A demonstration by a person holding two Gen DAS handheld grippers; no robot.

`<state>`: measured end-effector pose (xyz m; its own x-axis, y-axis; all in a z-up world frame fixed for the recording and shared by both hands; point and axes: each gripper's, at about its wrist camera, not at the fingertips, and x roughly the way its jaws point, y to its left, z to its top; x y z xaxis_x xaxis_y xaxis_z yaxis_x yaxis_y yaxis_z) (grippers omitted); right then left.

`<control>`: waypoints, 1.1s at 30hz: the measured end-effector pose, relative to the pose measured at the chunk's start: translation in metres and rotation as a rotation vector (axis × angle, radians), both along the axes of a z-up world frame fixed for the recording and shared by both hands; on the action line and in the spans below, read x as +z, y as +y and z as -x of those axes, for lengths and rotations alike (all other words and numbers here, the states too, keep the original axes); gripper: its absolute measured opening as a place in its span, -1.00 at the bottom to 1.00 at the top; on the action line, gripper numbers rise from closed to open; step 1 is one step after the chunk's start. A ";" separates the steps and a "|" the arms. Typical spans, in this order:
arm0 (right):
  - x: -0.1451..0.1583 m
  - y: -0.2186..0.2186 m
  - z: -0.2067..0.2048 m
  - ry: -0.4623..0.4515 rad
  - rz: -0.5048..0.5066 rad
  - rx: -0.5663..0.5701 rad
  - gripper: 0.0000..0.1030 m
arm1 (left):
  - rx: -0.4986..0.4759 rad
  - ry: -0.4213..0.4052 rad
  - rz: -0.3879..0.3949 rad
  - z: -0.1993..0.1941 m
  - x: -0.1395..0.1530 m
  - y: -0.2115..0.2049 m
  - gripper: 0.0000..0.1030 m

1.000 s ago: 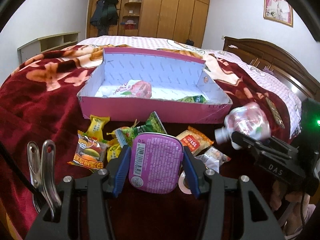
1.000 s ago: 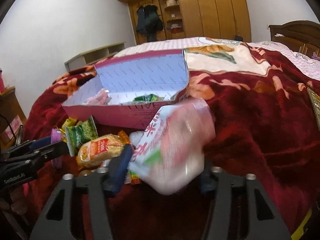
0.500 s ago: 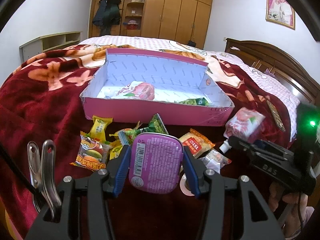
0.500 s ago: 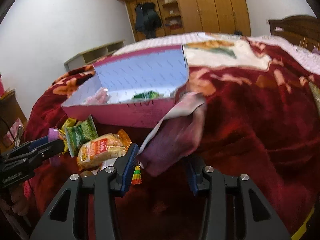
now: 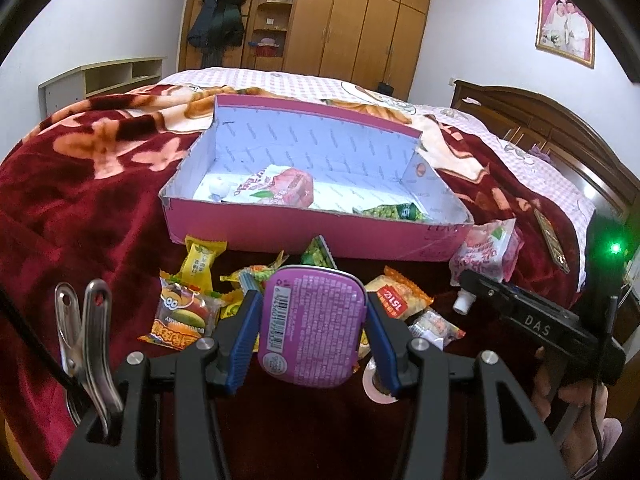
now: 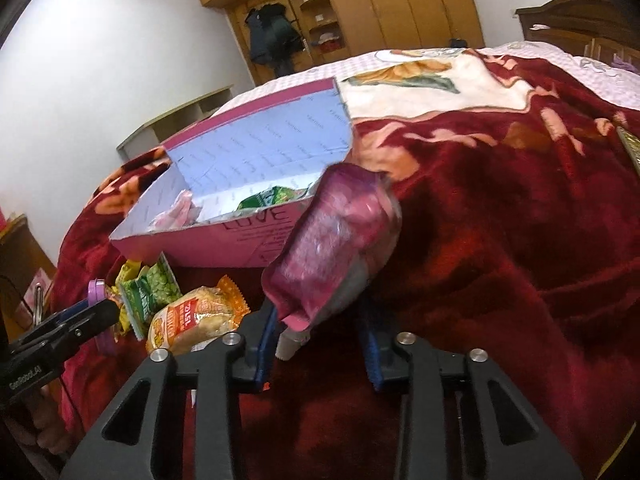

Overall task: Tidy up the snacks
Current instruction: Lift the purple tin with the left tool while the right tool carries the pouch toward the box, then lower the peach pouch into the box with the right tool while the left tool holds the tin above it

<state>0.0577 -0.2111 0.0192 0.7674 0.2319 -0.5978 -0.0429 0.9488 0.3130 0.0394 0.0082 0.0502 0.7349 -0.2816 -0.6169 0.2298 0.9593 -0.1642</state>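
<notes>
Bedroom setting: dark red floral blanket point(image 5: 88, 184) over a bed, wooden wardrobe point(image 5: 360, 20) behind, framed portrait point(image 5: 565, 28) on the right-hand wall. Left gripper point(image 5: 314, 332): blue-padded fingers point(image 5: 244, 332) clamped on a purple tin point(image 5: 312, 326), label and barcode facing the camera, held above the blanket; metal clip point(image 5: 86, 332) fixed at the rig's left edge. Just beyond the tin, loose on the blanket: burger gummy packet point(image 5: 182, 316), yellow candy wrapper point(image 5: 200, 258), green pea packet point(image 5: 318, 254), orange-edged cracker packet point(image 5: 400, 300), small clear-wrapped sweet point(image 5: 436, 326); a roll of tape point(image 5: 374, 384) lies under the right finger. Farther out: pink box point(image 5: 312, 234), open-topped with pale lining, holding a peach drink pouch point(image 5: 276, 190) at its left end and a green packet point(image 5: 394, 212) at its right end. Right gripper point(image 6: 322, 332): seen from the left camera at the box's right front corner, closed on a pink drink pouch point(image 6: 340, 236) near its white cap point(image 6: 290, 346), pouch body standing up toward the box corner, cap end pointing down; whether pouch and box touch cannot be told. In the right camera's view the pouch is motion-blurred. Blanket to the right of the pouch carries a narrow patterned object point(image 5: 550, 234), too small to identify
</notes>
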 end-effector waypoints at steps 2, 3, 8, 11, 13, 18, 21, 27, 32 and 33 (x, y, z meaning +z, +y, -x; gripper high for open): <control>0.002 -0.002 0.004 -0.012 -0.005 -0.012 -0.42 | 0.003 -0.005 0.003 0.001 0.002 0.001 0.04; 0.004 -0.002 0.007 -0.019 -0.003 -0.021 -0.47 | 0.005 -0.007 0.005 0.001 0.004 0.002 0.04; 0.014 -0.002 0.021 -0.066 0.016 -0.048 -0.51 | 0.014 -0.027 0.013 0.003 0.012 0.005 0.04; 0.021 0.003 0.027 -0.100 0.038 -0.049 -0.52 | 0.016 -0.040 0.014 0.005 0.018 0.006 0.04; 0.026 0.006 0.031 -0.116 0.044 -0.045 -0.53 | 0.014 -0.049 0.012 0.006 0.021 0.005 0.04; 0.040 0.016 0.042 -0.175 0.067 -0.022 -0.54 | 0.009 -0.090 0.001 0.005 0.036 0.003 0.04; 0.048 0.022 0.045 -0.203 0.079 -0.007 -0.54 | 0.008 -0.114 -0.013 0.003 0.042 0.000 0.04; 0.059 0.030 0.039 -0.227 0.092 0.023 -0.55 | 0.009 -0.142 -0.025 -0.010 0.052 -0.006 0.04; 0.066 0.035 0.025 -0.226 0.091 0.045 -0.59 | 0.015 -0.163 -0.039 -0.024 0.059 -0.009 0.04; 0.069 0.036 0.022 -0.232 0.097 0.048 -0.60 | 0.017 -0.165 -0.039 -0.027 0.060 -0.009 0.04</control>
<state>0.0360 -0.1746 0.0883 0.8762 0.2217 -0.4280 -0.1490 0.9690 0.1968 0.0669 -0.0006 0.1101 0.8315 -0.2468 -0.4976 0.2344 0.9681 -0.0885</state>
